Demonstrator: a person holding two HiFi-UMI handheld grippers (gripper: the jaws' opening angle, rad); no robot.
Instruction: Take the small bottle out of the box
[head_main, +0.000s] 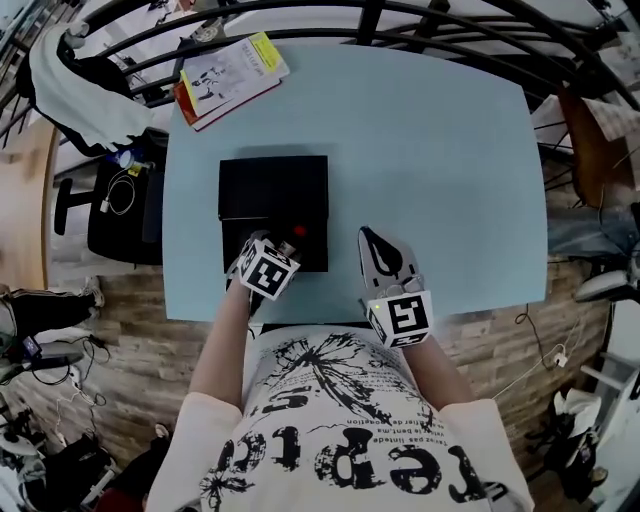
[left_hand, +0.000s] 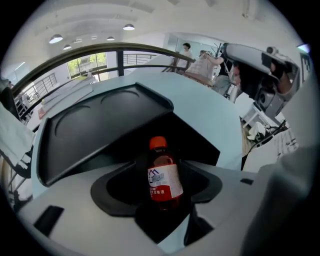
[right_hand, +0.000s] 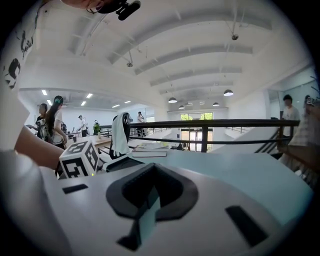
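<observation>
Left gripper (left_hand: 157, 190): jaws spread wide. The bottle (left_hand: 162, 176) stands upright between them, red cap up and label facing the camera, with a dark gap on each side, so the pads are not pressing on it. The bottle's base is hidden behind the jaws. In the head view its cap shows just past the gripper's tips, over the near edge of the box (head_main: 272, 190).

The box is black, and it extends away from the left gripper. In the left gripper view a dark recess shows directly behind the bottle, with a flat black panel (two shallow round impressions in it) rising beyond and to the left.

Right gripper (right_hand: 151, 192): jaws together, nothing held. Only a thin sliver of tabletop (head_main: 430, 170) shows between them. It lies to the right of the left gripper, well clear of the box, pointing away from the person.

Far beyond the left gripper, at the tabletop's far left corner, lies a booklet (head_main: 230, 78). Beyond that edge runs a black railing (head_main: 400, 15).
</observation>
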